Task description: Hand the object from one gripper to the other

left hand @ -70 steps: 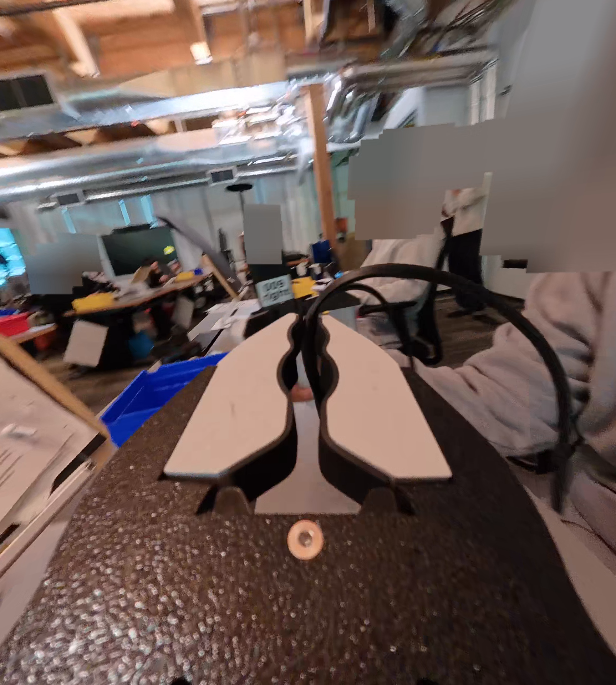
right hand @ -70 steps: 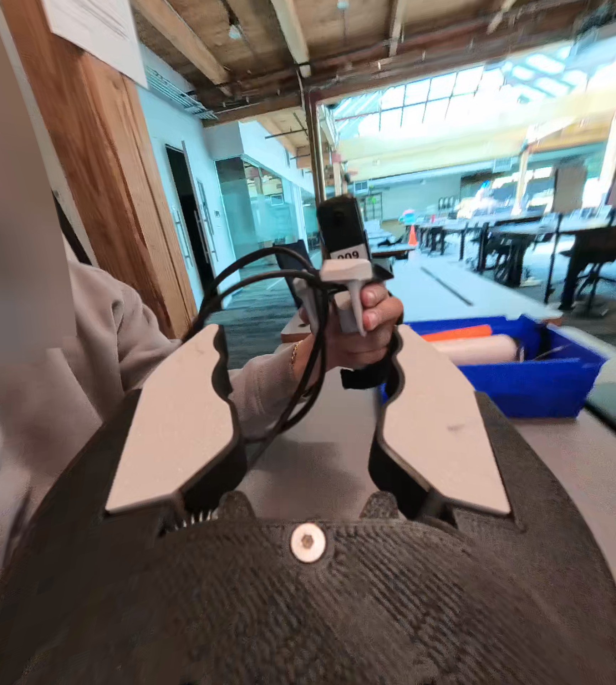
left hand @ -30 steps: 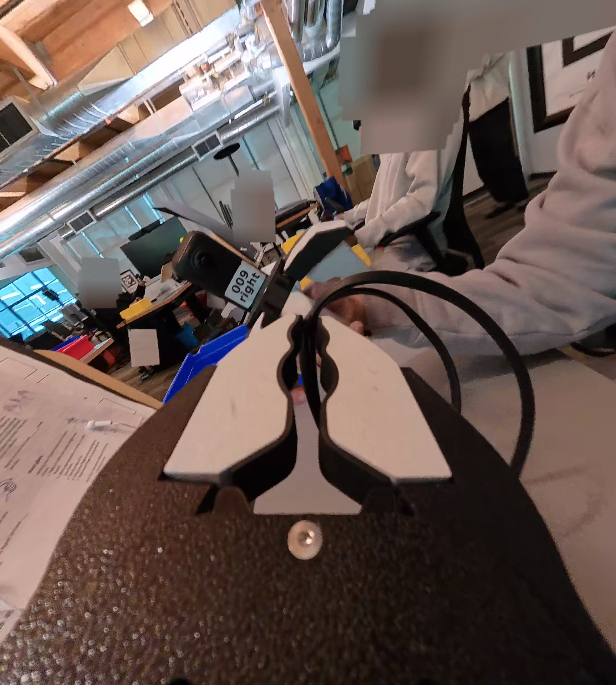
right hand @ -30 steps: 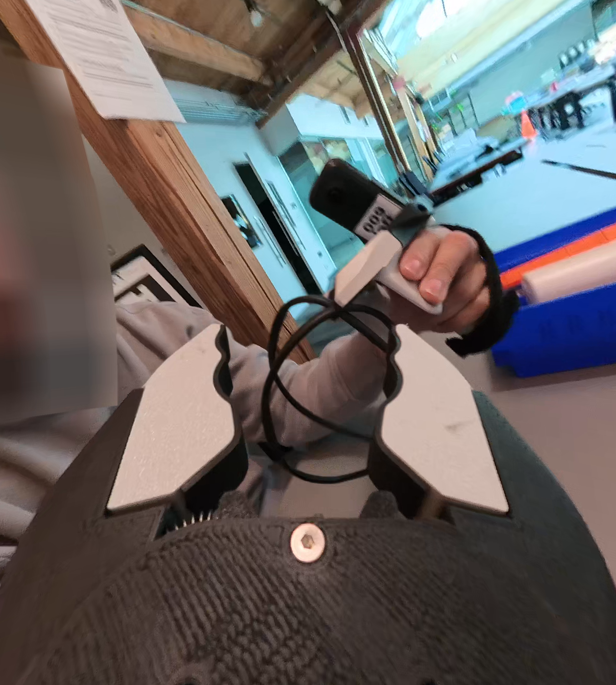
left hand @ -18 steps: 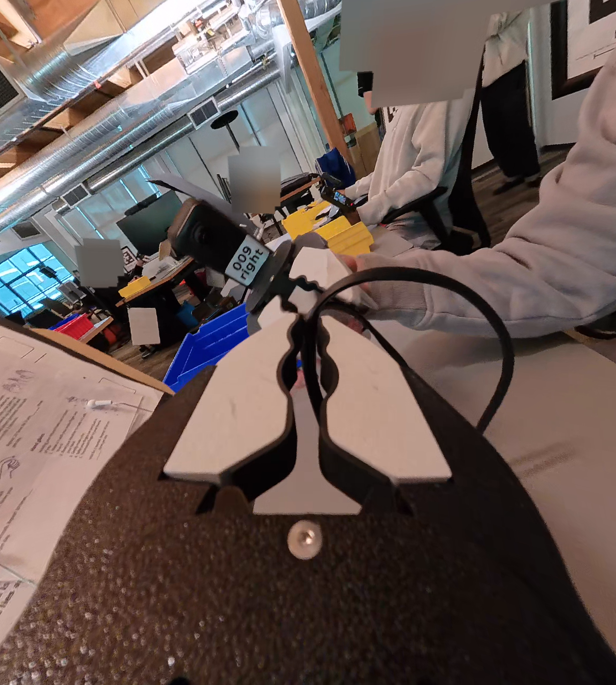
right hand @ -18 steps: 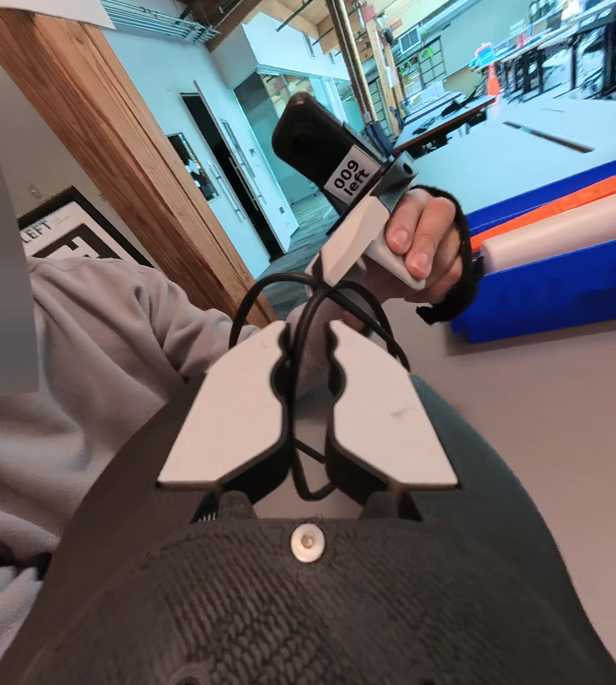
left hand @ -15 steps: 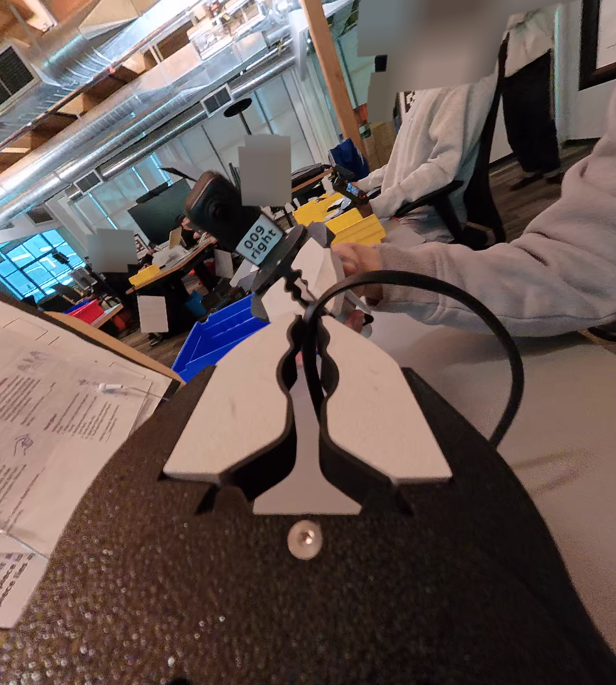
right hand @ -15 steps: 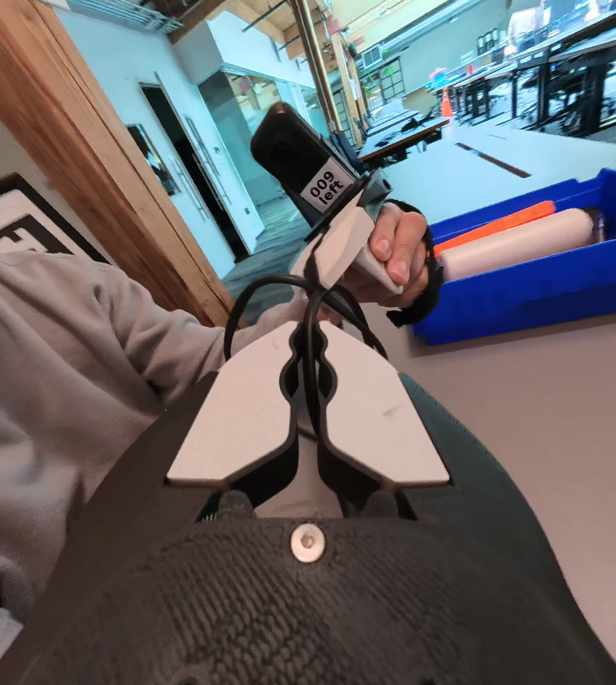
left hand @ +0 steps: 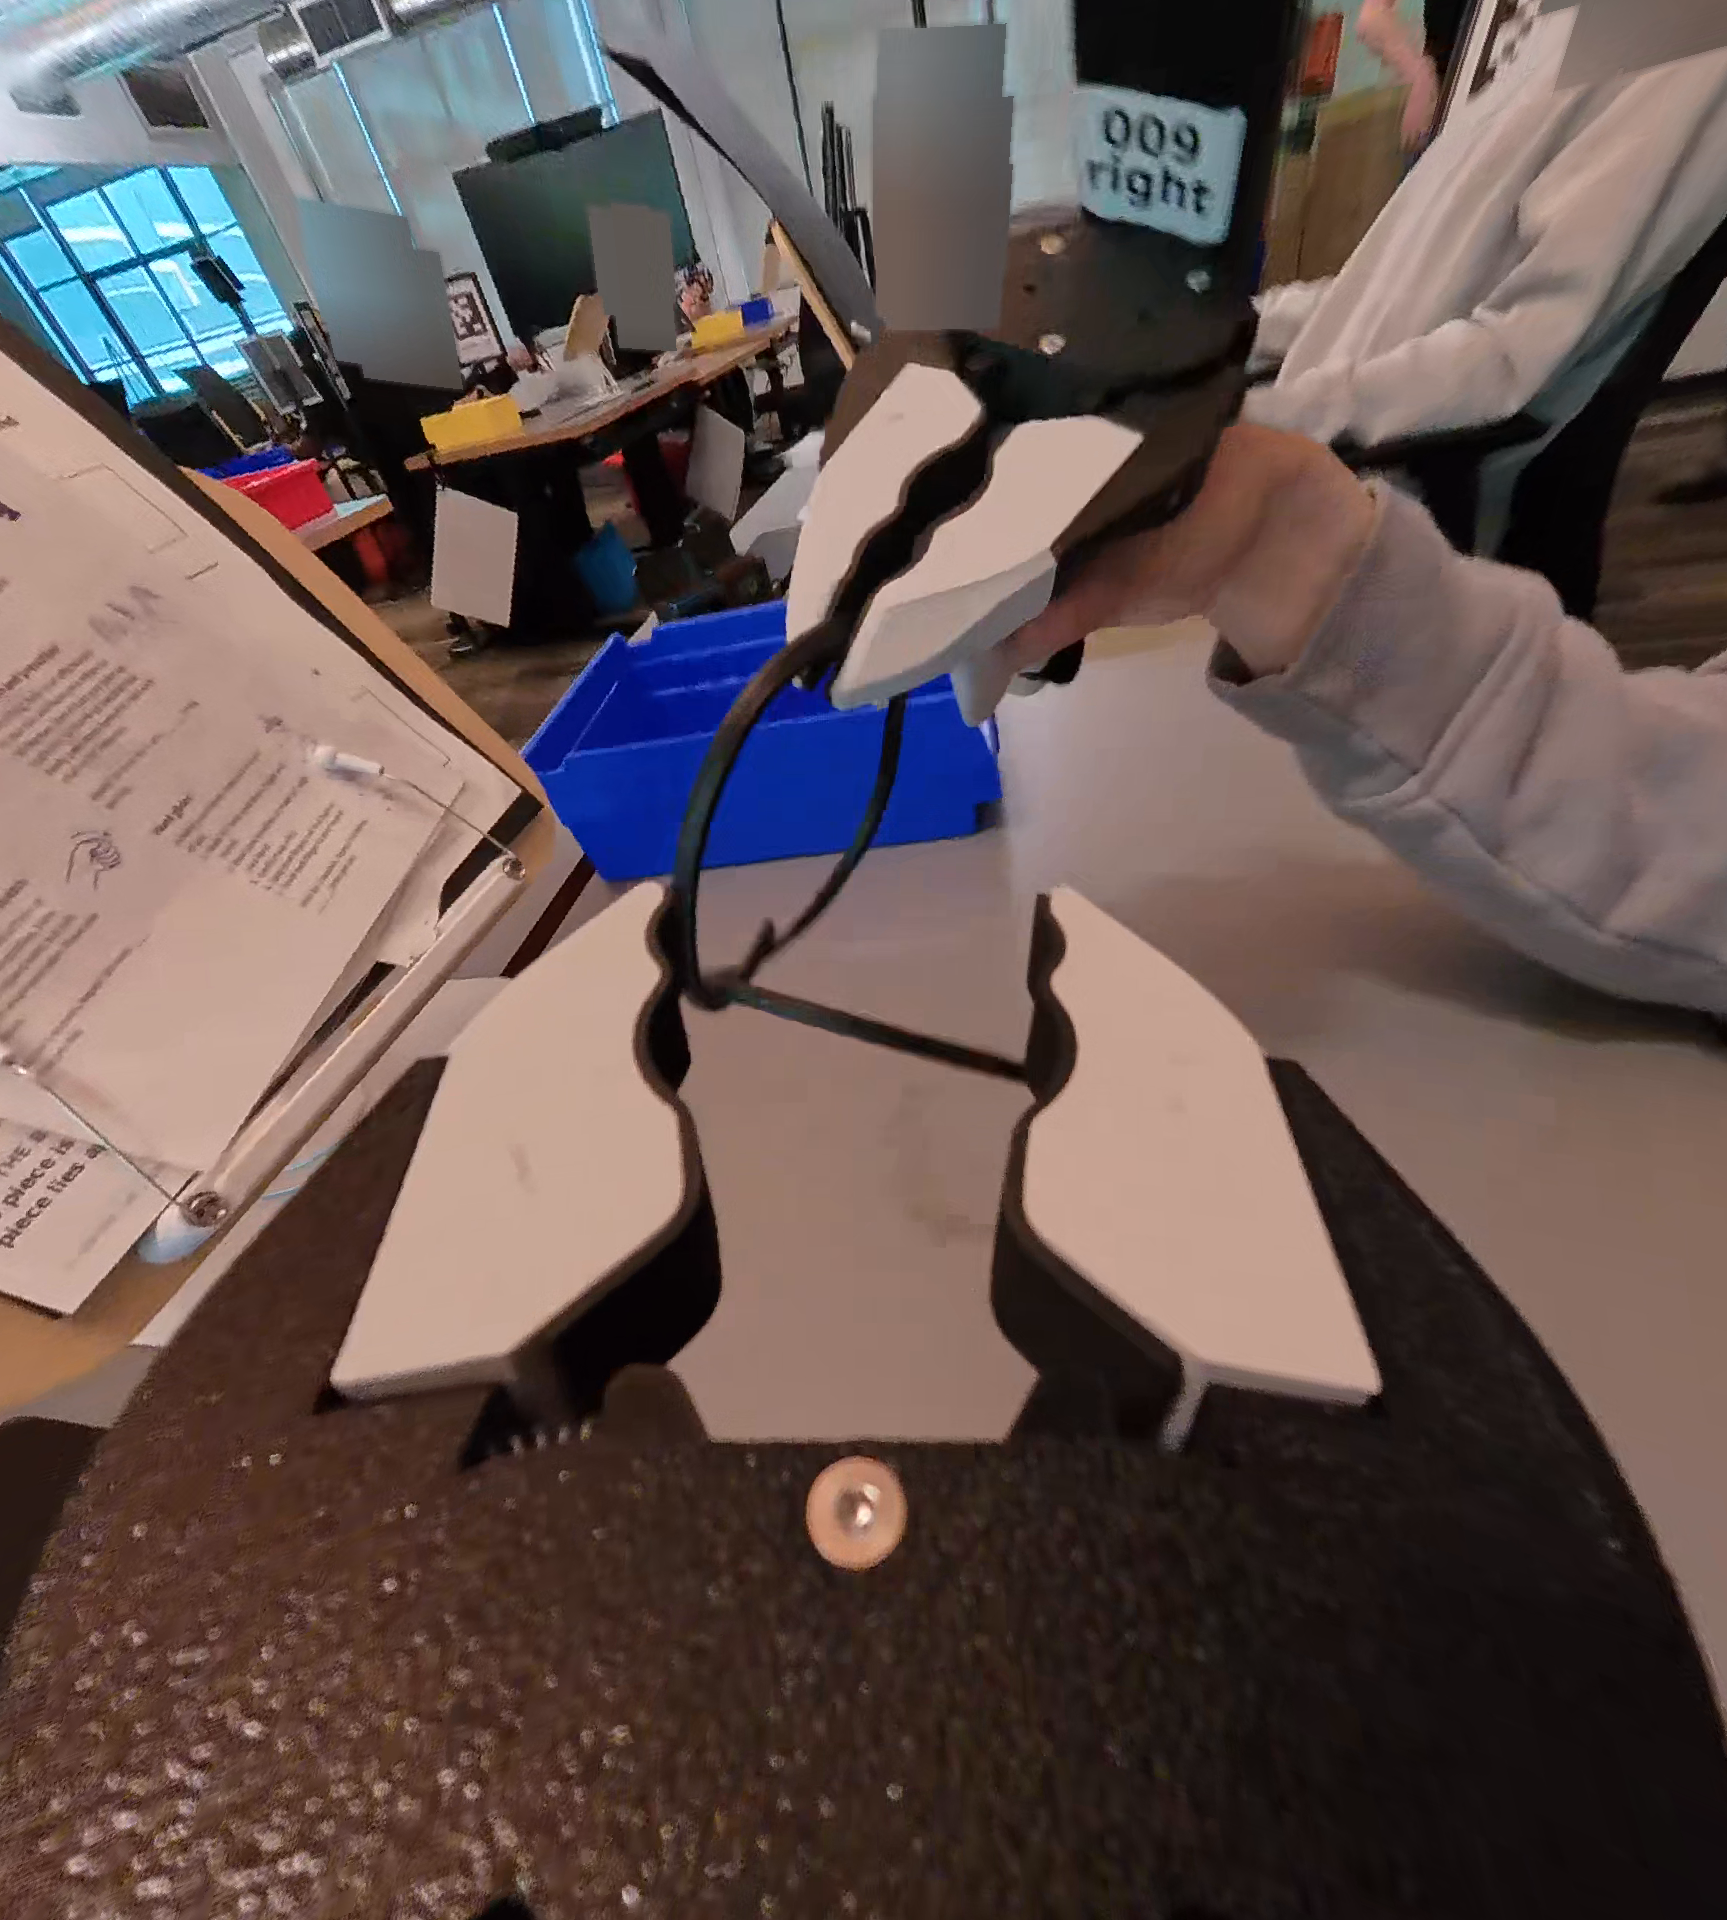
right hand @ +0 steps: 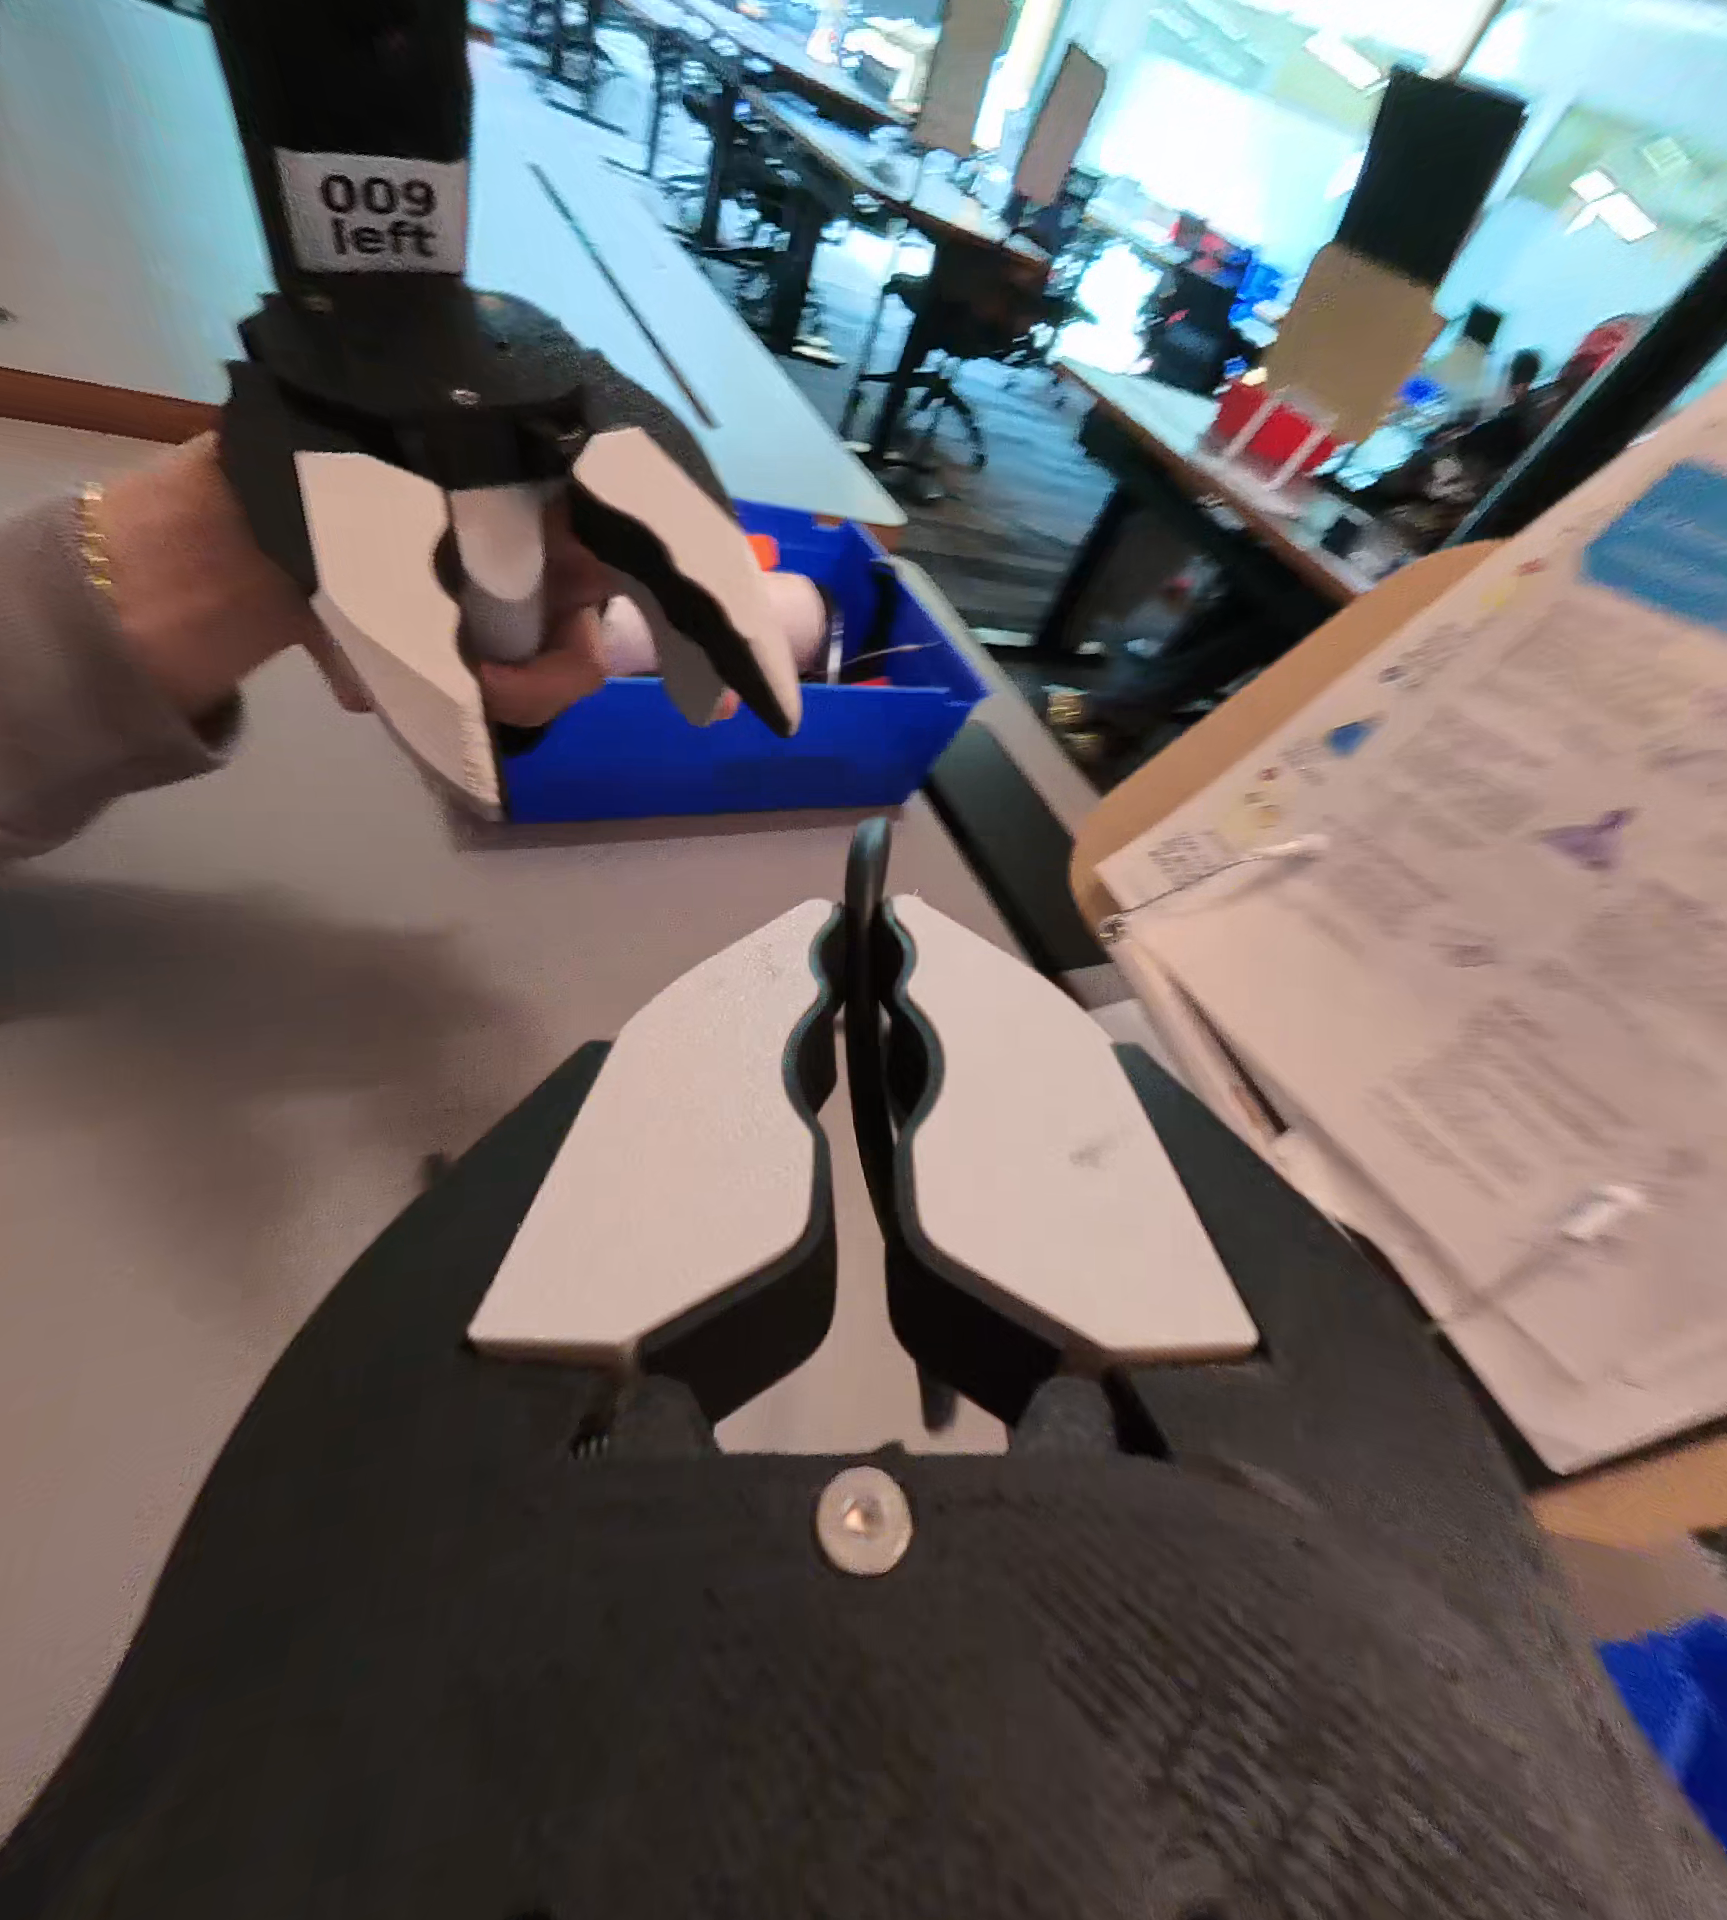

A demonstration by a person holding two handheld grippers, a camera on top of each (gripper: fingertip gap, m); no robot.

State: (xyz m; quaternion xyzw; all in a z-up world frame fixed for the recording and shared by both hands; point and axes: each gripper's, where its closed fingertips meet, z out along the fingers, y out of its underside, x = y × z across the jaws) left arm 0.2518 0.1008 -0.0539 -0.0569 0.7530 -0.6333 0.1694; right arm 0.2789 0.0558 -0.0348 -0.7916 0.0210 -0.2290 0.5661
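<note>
The object is a black zip tie tied into a loop [left hand: 708,790]. My right gripper [right hand: 864,914] is shut on it, and the loop's edge [right hand: 864,862] sticks out past the fingertips. In the left wrist view the right gripper [left hand: 843,665] hangs above the table with the loop dangling below it. My left gripper [left hand: 851,914] is open. The tie's straight tail runs across the gap between its fingertips. In the right wrist view the left gripper [right hand: 630,748] stands open and apart from the tie, at the upper left.
A blue bin [left hand: 786,769] sits on the grey table [left hand: 1461,1195] behind the grippers; in the right wrist view it [right hand: 713,758] holds a pale roll. A board with printed sheets [left hand: 163,831] leans at the table's side [right hand: 1513,987]. A grey sleeve [left hand: 1565,779] reaches in from the right. There is about 7 centimetres between the tips of the two grippers.
My left gripper has opened and let go of the tie. The right gripper, shut on the loop since half a second ago, now holds it alone. Both grippers have tilted down towards the table.
</note>
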